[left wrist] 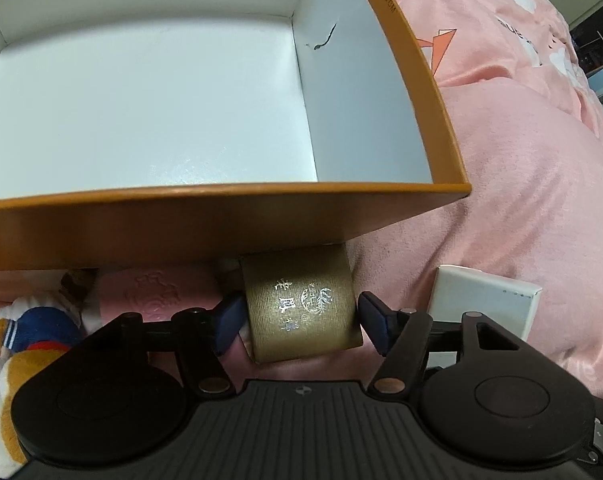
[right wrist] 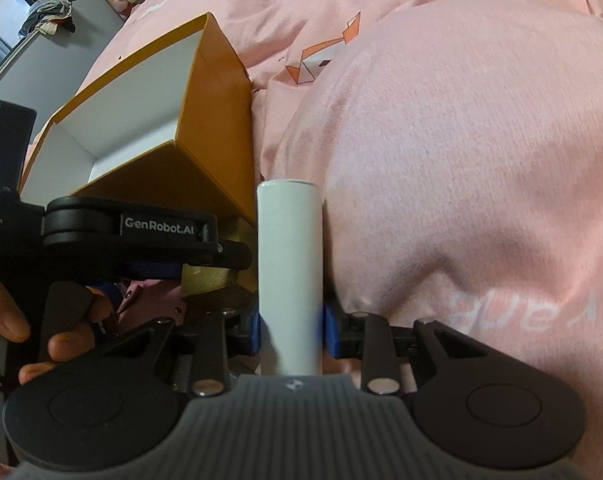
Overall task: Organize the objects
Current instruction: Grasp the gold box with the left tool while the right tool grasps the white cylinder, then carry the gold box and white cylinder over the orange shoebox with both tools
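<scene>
Left wrist: gold box (left wrist: 303, 306) between spread fingers (left wrist: 371, 316).

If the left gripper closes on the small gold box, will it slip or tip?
The small gold textured cardboard box probably grips well, its ribbed surface looks rough. Likely light and crushable. The soft pink blanket may let it tilt.

You are looking at "GenRobot.AI" in white letters on the left gripper (right wrist: 205, 264), just beside the orange box (right wrist: 205, 152). Small dark print is running along that box's rim, too blurred to read; the gold box (left wrist: 301, 308) below it is showing silver characters.
</scene>
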The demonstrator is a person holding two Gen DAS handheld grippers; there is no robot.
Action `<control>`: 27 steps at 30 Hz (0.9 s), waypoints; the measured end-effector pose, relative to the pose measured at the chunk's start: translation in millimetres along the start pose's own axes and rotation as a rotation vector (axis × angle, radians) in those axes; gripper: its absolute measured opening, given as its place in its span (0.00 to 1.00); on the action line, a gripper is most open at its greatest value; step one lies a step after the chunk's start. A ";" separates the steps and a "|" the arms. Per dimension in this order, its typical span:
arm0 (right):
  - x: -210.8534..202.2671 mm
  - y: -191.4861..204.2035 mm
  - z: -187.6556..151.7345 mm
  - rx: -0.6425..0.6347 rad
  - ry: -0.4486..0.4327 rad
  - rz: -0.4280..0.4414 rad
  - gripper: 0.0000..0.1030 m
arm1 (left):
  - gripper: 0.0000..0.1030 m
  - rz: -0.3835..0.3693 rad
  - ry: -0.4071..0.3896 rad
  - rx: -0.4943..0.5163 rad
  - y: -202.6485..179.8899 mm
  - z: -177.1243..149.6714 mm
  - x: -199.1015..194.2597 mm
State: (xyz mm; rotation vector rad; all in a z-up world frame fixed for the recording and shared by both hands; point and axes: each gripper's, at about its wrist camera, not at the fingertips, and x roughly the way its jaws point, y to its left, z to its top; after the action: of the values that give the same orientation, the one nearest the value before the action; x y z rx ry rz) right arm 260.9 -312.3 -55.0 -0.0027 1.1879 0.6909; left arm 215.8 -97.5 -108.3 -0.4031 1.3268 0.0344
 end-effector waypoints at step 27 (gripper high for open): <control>-95.7 109.4 56.7 -0.270 -0.302 -0.145 0.29 | 0.67 -0.227 -0.591 0.212 35.4 -27.9 -190.7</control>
State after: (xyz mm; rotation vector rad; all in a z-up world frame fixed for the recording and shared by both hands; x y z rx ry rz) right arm 236.1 -252.2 86.9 -0.2019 0.7911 0.6918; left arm 132.8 -34.4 57.6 -0.3264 0.6884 -0.1650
